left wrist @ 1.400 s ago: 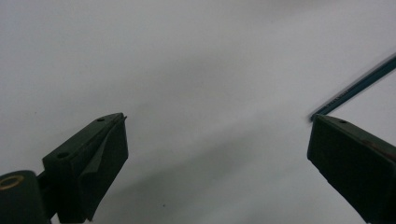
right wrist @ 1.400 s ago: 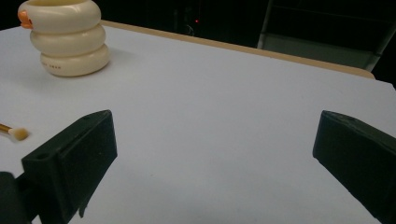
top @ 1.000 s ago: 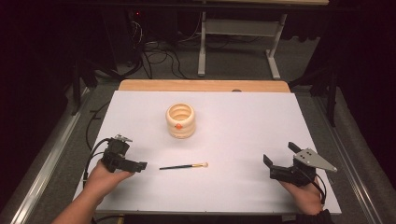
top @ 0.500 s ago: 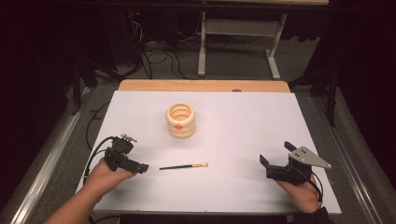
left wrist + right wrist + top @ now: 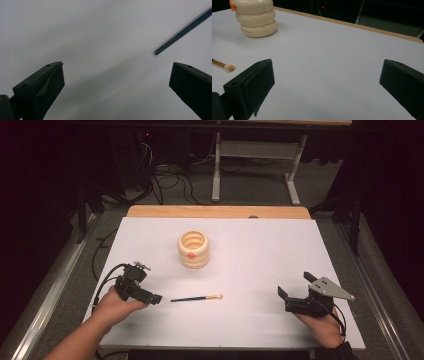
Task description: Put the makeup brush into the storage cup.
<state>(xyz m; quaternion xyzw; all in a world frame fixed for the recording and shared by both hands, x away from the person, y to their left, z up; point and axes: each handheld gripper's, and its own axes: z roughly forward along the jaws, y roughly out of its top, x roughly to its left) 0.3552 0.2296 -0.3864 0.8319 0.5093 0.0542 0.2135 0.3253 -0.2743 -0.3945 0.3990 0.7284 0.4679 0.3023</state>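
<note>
Two sets of fingers gape empty; we ease the left gripper (image 5: 156, 298) rightward, straddling the thin dark-handled brush (image 5: 196, 298) squarely before closing.

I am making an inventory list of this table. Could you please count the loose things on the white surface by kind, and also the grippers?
Brush: 1
Cream ringed holder: 1
Grippers, left gripper and right gripper, both with fingers apart: 2
Total: 4
</note>
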